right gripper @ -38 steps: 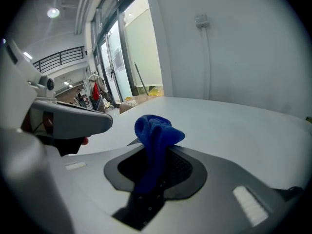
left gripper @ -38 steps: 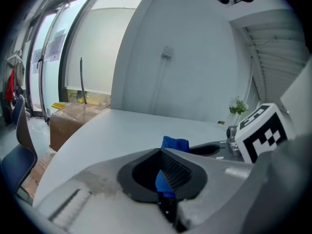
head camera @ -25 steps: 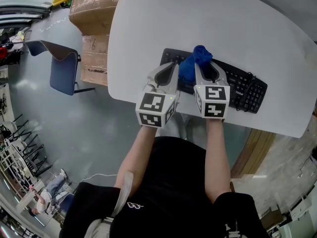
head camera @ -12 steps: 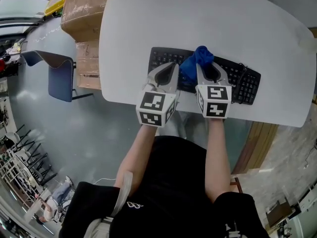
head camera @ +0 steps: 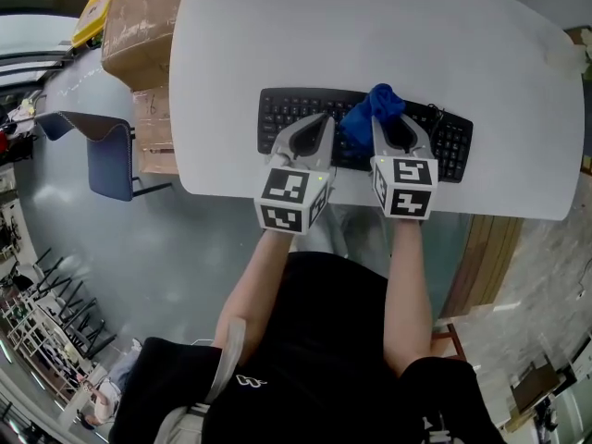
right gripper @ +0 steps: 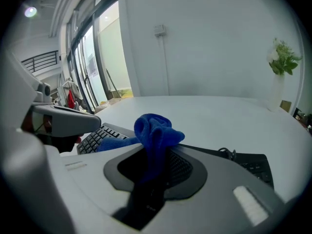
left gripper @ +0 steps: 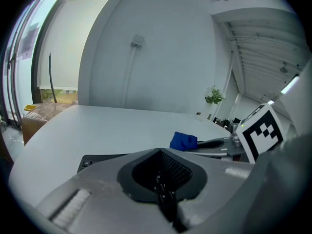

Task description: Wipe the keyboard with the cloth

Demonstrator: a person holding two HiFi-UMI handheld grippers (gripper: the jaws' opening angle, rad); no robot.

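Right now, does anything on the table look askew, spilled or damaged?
Nothing stands out. The black keyboard lies flat on the white table, and the right gripper holds the blue cloth bunched over its keys.

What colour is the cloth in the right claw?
Solid blue; the cloth shows best in the right gripper view.

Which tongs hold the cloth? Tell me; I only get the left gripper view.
Observer: The right tongs, shut on the cloth, which bunches up above them.
Operator: Give me its place on the keyboard.
Observer: Head view: it lies over the keyboard's middle, with keys bare on both sides.
Operator: Now place the left tongs.
Observer: Over the keyboard's left half, just left of the cloth.
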